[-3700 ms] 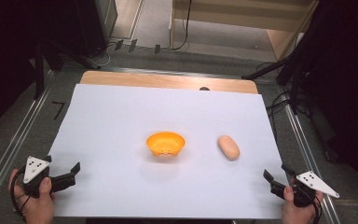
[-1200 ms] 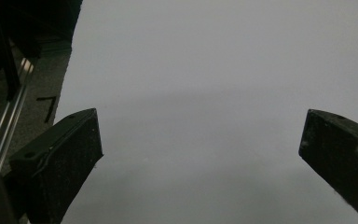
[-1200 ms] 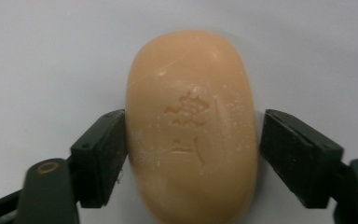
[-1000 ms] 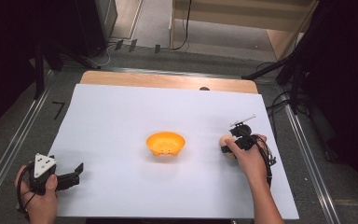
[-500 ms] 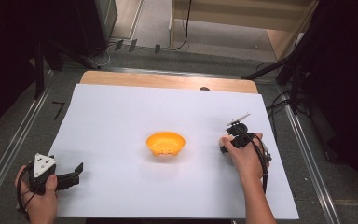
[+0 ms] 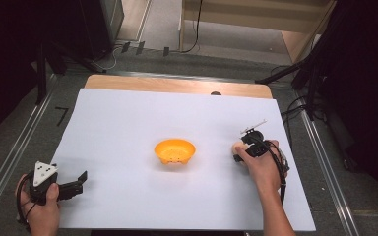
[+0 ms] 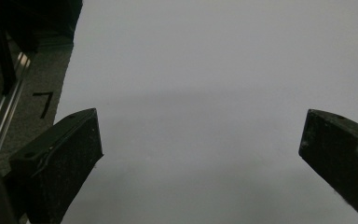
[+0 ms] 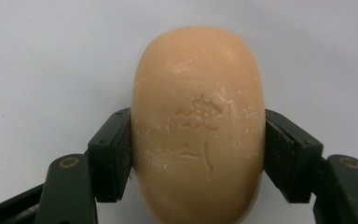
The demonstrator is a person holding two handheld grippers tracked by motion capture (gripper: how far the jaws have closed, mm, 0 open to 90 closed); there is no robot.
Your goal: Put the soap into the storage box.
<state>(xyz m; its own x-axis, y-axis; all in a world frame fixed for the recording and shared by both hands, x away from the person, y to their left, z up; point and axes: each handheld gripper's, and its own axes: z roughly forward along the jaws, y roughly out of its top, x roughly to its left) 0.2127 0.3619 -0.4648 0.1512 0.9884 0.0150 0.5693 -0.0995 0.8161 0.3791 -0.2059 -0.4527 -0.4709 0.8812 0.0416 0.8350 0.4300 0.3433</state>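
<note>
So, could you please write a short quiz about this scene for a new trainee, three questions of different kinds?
1. True or false: the right gripper is shut on the bar of soap.
2. Multiple choice: where is the orange bowl? A) in the left gripper; B) alone near the middle of the white sheet; C) on top of the soap.
3. Fill in: the fingers of the left gripper stand ____, with nothing between them.

Key: 1 true, both fingers press the sides of the soap. 2 B. 3 open.
</note>
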